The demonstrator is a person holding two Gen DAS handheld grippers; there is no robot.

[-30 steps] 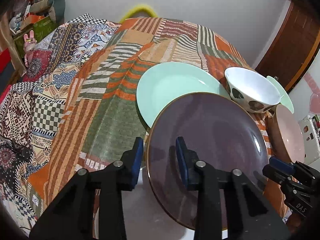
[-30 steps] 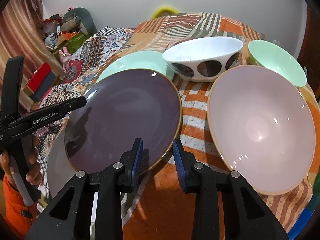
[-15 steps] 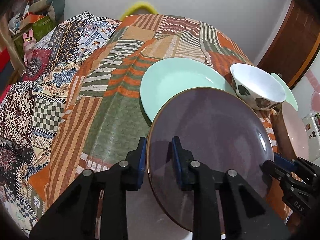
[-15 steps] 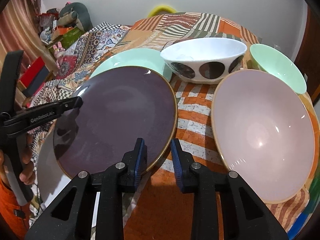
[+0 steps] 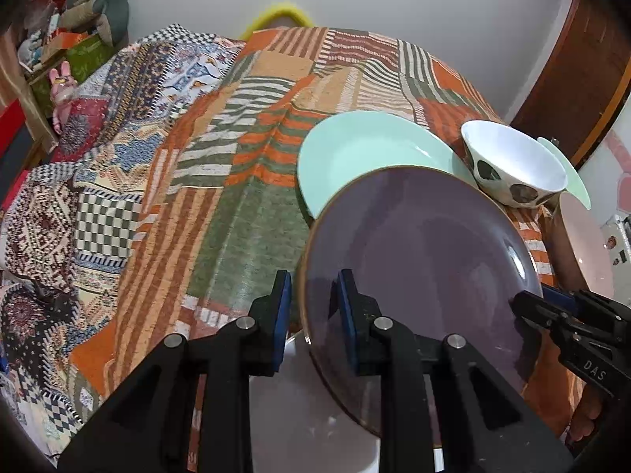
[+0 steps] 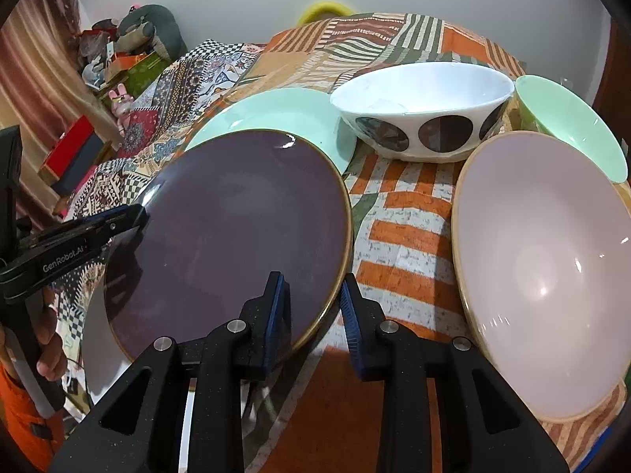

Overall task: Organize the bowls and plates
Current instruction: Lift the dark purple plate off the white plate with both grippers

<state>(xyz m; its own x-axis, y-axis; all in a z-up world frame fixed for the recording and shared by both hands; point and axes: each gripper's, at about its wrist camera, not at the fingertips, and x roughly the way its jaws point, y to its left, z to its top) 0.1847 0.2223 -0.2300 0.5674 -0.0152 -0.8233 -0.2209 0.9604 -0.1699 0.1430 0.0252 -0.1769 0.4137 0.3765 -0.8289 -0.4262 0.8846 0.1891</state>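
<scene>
A dark purple plate (image 5: pixel 426 256) (image 6: pixel 236 216) with a gold rim hangs tilted between both grippers. My left gripper (image 5: pixel 313 315) (image 6: pixel 138 213) is shut on its left rim. On the opposite rim my right gripper (image 6: pixel 313 315) (image 5: pixel 528 303) is shut too. Under the purple plate lies a white plate (image 5: pixel 315 414) (image 6: pixel 94 335), partly hidden. Behind it sits a mint plate (image 5: pixel 355 149) (image 6: pixel 284 114). A white bowl with dark dots (image 5: pixel 508 165) (image 6: pixel 426 90), a mint bowl (image 6: pixel 572 122) and a wide pink bowl (image 6: pixel 544 268) stand to the right.
A patchwork quilt (image 5: pixel 221 181) covers the surface, with bare cloth to the left of the plates. Stuffed toys and boxes (image 5: pixel 79 19) pile up at the far left. A wooden door (image 5: pixel 583 79) stands at the right. A hand (image 6: pixel 47 354) with an orange sleeve holds the left gripper.
The left gripper's jaws have narrowed onto the purple plate's rim. The plate now sits higher and more tilted over the white plate. The bowls have not moved.
</scene>
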